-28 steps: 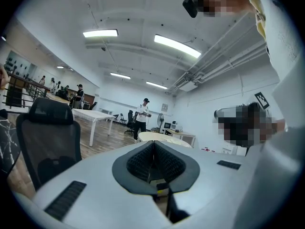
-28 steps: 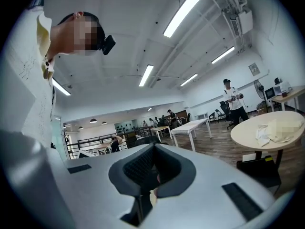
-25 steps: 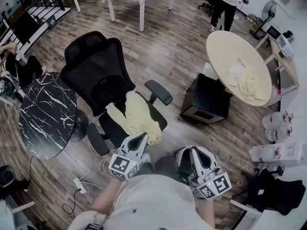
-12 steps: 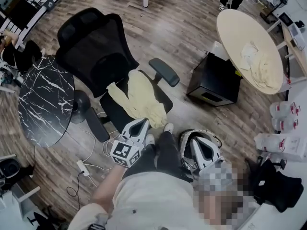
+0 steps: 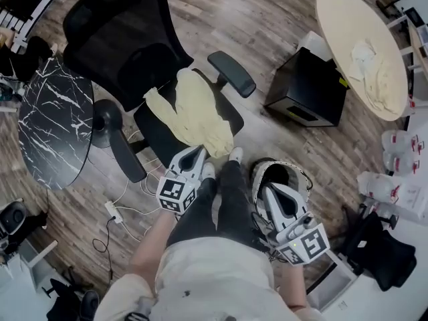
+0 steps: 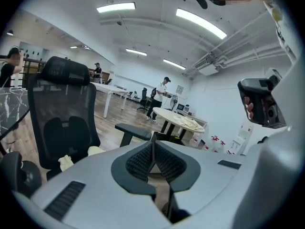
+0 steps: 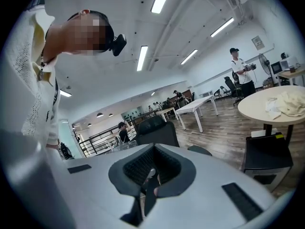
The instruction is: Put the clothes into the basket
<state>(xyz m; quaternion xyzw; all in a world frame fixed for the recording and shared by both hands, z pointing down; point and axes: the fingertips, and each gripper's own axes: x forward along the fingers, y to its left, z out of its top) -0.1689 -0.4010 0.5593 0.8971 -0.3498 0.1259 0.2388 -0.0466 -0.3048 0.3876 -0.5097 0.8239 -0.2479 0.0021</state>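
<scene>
Hovering shut: the left hand-held gripper [image 5: 196, 156] is pointing at the front edge of the office chair [image 5: 127, 45], jaws pressed together with nothing between them. The right hand-held gripper [image 5: 269, 191] is hanging right of the chair, past the person's legs [image 5: 217, 202], jaws also closed. A thin dark sliver is showing behind its pads; I cannot tell what it is. Under it the white-rimmed basket [image 5: 281, 162] is sitting right of the chair's front edge. Whether it is touching the gripper is unclear.

The pale yellow garment [image 5: 194, 112] is lying spread across the chair seat, one end trailing over the front edge, just ahead of the left gripper. A second pale garment [image 5: 374, 72] is lying on the round bench [image 5: 348, 25], well right of the chair, beyond a black box [image 5: 304, 85].

Step in hand, as I am reading it: reaching for the chair garment. Doing it well is calling for:
- opening the left jaws before arriving
- biting a bunched fold near the middle, not the trailing end
- lifting clear of the seat and armrest [image 5: 231, 73] before swinging right toward the basket

Writing: only square black-and-white markers are showing on the gripper cubes. Labels on the white bottles [image 5: 401, 149] far right of the chair are too small to read.
</scene>
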